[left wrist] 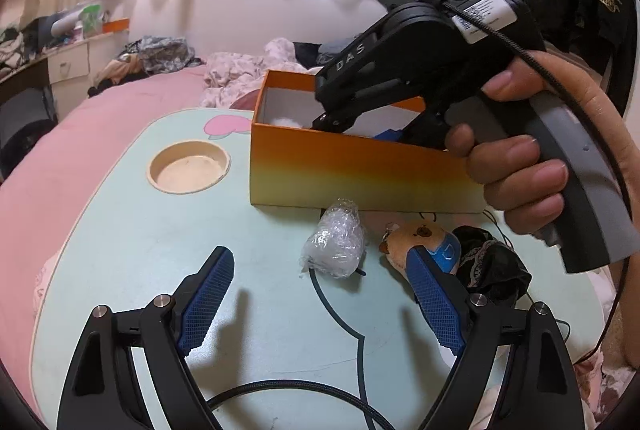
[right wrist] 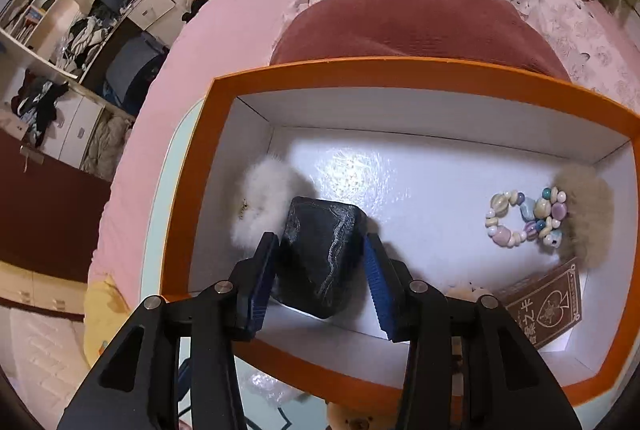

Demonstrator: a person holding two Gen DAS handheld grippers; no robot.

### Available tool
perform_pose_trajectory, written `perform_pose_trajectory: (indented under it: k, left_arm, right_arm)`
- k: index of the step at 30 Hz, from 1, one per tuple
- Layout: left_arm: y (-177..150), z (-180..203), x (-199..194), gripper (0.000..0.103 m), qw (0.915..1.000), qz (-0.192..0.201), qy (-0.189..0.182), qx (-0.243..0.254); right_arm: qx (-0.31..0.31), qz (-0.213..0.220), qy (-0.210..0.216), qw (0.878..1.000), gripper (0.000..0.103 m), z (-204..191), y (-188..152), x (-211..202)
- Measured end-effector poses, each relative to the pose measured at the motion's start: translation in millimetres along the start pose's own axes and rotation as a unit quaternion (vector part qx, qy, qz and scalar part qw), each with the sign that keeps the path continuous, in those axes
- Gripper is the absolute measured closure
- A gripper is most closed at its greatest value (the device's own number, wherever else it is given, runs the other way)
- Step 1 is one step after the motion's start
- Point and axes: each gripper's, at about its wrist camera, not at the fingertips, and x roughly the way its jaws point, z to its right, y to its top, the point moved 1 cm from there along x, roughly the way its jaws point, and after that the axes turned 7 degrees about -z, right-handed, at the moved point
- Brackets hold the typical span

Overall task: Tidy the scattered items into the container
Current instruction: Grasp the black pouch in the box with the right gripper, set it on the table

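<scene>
In the left wrist view the box [left wrist: 360, 169] interior is mostly hidden by its near wall and by the R tongs [left wrist: 332, 123], whose tips dip inside; only a bit of white fluff shows there. The plush [left wrist: 416, 242] is partly covered by the L tongs' right finger, and the black lace item [left wrist: 492, 266] is hard to identify. In the right wrist view the card pack [right wrist: 548, 306] is cut off by the R tongs' arm.

Count: 1 box, 2 pompoms, white [right wrist: 264, 201] and tan [right wrist: 588, 218], 1 bead bracelet [right wrist: 524, 218], 1 card pack, 1 black case [right wrist: 320, 254], 1 bubble-wrap wad [left wrist: 336, 246], 1 plush, 1 lace item.

L tongs [left wrist: 320, 270]: spread wide, empty, over the table [left wrist: 140, 230]; wad just ahead between the fingers, plush and lace at the right finger. R tongs [right wrist: 320, 262]: partly closed, pinching the black case over the box's near-left corner; white pompom just left-ahead, bracelet and tan pompom far right.
</scene>
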Motion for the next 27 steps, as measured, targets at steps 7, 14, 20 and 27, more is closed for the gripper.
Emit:
perform_pose_trajectory:
  k: [7, 14, 20, 27]
  left_arm:
    - [0, 0, 0, 0.015, 1.0000, -0.002, 0.001, 0.004]
    - [0, -6, 1, 0.015, 0.9999, -0.006, -0.006, -0.007]
    - [1, -8, 2, 0.015, 0.9999, -0.007, -0.007, -0.009]
    - [0, -13, -1, 0.015, 0.9996, -0.001, -0.017, -0.021]
  right_arm:
    - [-0.022, 0.005, -0.036, 0.999, 0.057, -15, -1, -2]
    - [-0.036, 0.014, -0.077, 0.996, 0.061, -14, 1, 3]
    - [-0.012, 0.082, -0.035, 0.996, 0.061, 3, -9, -37]
    - [-0.049, 0.181, 0.000, 0.982, 0.061, -5, -60, -114]
